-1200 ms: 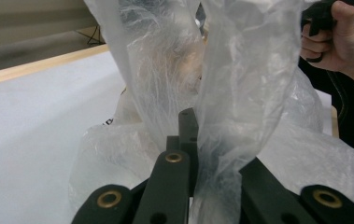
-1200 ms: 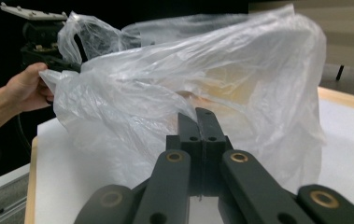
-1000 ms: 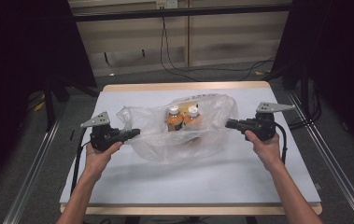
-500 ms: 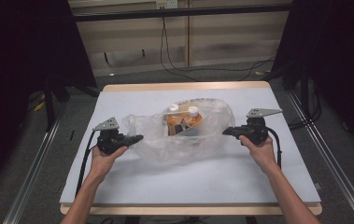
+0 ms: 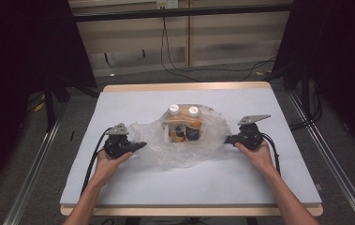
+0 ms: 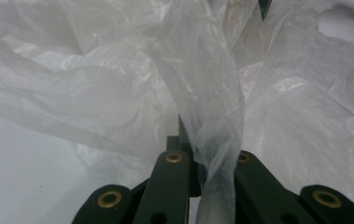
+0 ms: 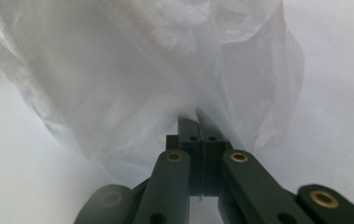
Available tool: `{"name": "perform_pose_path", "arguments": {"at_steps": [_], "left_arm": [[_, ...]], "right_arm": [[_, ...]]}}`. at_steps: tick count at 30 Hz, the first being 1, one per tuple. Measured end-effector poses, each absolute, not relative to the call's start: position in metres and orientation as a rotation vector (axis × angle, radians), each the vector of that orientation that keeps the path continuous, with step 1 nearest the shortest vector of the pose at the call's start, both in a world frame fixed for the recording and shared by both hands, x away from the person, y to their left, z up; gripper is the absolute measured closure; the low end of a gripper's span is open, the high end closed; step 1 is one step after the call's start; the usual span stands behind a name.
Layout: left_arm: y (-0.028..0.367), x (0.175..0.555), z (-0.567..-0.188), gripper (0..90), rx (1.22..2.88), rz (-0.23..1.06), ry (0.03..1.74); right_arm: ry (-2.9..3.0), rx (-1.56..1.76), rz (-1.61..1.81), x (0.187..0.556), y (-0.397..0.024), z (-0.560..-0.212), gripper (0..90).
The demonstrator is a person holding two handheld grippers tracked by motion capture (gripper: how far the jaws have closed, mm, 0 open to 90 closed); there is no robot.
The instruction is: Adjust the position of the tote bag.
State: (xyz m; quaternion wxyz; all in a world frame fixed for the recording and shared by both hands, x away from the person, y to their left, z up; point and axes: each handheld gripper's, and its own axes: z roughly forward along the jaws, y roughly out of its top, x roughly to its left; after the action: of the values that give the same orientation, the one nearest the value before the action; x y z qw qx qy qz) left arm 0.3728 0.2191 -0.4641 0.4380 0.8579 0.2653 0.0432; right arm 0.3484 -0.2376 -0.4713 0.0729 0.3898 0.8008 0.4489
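Note:
A crumpled clear plastic bag (image 5: pixel 166 145) rests on the middle of the white table (image 5: pixel 175 185). Two orange bottles with white caps (image 5: pixel 183 111) stand side by side at the bag's far side, their tops poking out of the film. My left gripper (image 5: pixel 141 144) is shut on the bag's left edge, and film (image 6: pixel 118 93) drapes over its jaws (image 6: pixel 188 130). At the bag's right edge my right gripper (image 7: pixel 197 122) is shut on the film (image 7: pixel 132 79); the high view has it (image 5: pixel 227 139) low over the table.
The table has a wooden rim (image 5: pixel 184 87) at its far edge. Metal rails (image 5: pixel 34 173) run along the floor on both sides. Cables (image 5: pixel 170 56) hang behind the table, and dark curtains stand at left and right.
Both grippers have come down and toward the person with the bag still pinched. The bag has slackened and settled onto the table, and the bottle caps now show above the film.

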Motion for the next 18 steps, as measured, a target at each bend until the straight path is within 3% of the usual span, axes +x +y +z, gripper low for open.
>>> {"name": "perform_pose_path", "arguments": {"at_steps": [18], "left_arm": [[0.207,0.374,-0.485,90.0,2.202,0.081,0.683]], "right_arm": [[2.480,1.186,1.208,0.353,-0.230,-0.489,90.0]]}}
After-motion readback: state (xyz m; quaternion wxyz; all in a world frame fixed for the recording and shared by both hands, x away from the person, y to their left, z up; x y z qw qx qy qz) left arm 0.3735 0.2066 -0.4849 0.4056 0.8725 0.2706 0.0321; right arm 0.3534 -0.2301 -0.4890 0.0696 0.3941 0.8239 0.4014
